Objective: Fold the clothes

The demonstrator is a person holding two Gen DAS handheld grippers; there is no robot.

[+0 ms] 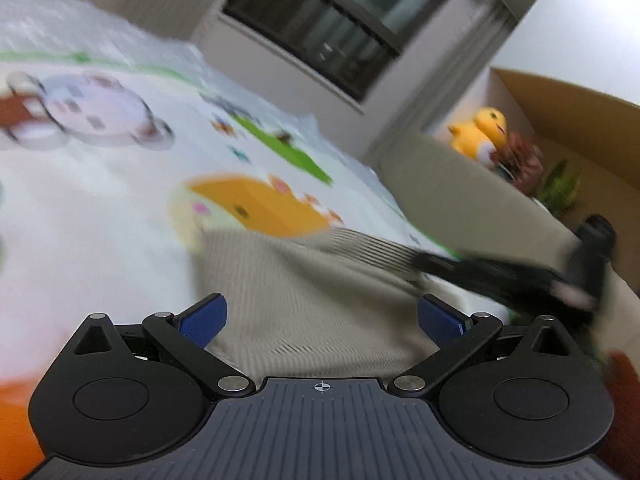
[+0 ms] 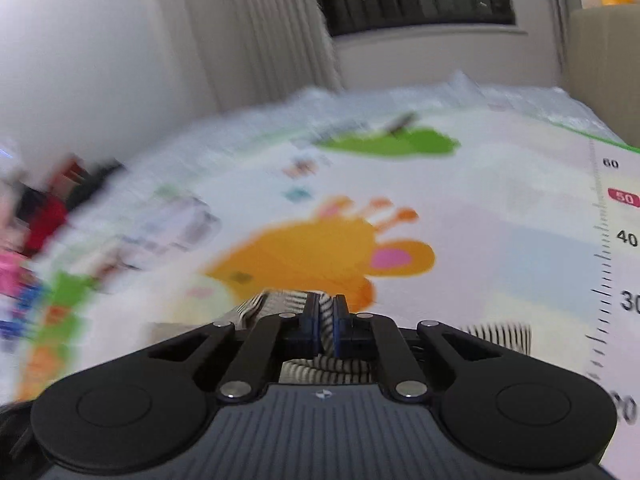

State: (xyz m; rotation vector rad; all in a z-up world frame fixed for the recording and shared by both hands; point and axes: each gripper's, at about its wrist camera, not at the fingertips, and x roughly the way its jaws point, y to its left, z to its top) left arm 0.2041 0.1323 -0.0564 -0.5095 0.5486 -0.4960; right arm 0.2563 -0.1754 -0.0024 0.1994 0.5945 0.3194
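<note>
A striped beige-and-white garment [image 1: 304,296] lies on a cartoon-printed play mat [image 1: 100,200]. My left gripper [image 1: 320,316] is open, its blue pads [image 1: 202,320] spread over the cloth just above it. In the left wrist view the right gripper [image 1: 520,276] shows as a blurred black shape at the garment's right edge. In the right wrist view my right gripper [image 2: 326,320] is shut on a fold of the striped garment [image 2: 328,368], which bunches between the pads above the mat [image 2: 480,240].
A window [image 1: 340,24] and curtains stand behind the mat. A beige ledge [image 1: 460,184] at the right holds a yellow plush toy [image 1: 480,132] and plants. A height ruler [image 2: 608,260] is printed on the mat's right side. Coloured clutter [image 2: 36,224] lies at the left.
</note>
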